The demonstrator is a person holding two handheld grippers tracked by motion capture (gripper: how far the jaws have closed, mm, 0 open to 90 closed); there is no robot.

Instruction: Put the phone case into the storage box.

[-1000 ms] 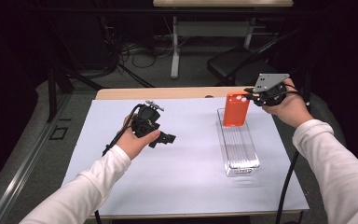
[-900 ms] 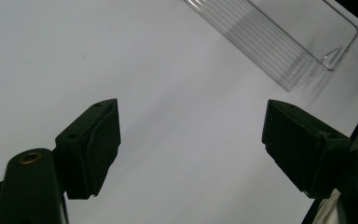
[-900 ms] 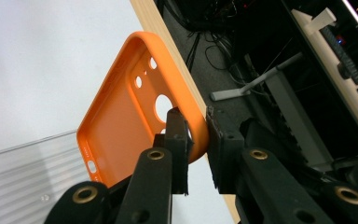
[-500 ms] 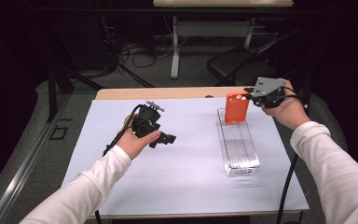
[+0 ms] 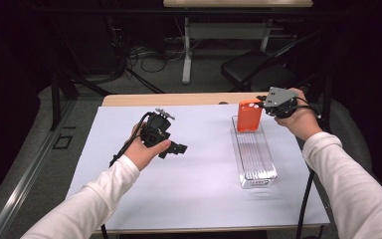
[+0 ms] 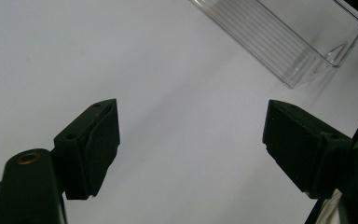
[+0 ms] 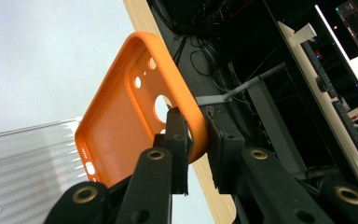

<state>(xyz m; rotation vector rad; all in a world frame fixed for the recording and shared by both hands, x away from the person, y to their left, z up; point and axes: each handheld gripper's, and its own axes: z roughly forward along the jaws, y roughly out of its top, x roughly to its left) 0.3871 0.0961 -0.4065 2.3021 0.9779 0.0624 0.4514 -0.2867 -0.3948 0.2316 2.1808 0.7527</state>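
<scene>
Phone case [image 5: 249,115], orange, hangs pinched by its edge in the right gripper [image 5: 264,103] at about 1 o'clock, over the clear tray's [image 5: 258,172] far end. Nearer, at 9 o'clock, the left gripper [image 5: 178,148] idles agape. Likely next: lower it inside, then release.

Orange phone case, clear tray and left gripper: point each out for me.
orange phone case [image 7: 121,121]: right gripper view, on its ribbed inner face.
clear tray [image 5: 256,172]: high view, on its bare ribbed floor.
left gripper [image 6: 191,144]: left gripper view, midway between its open fingertips.
</scene>
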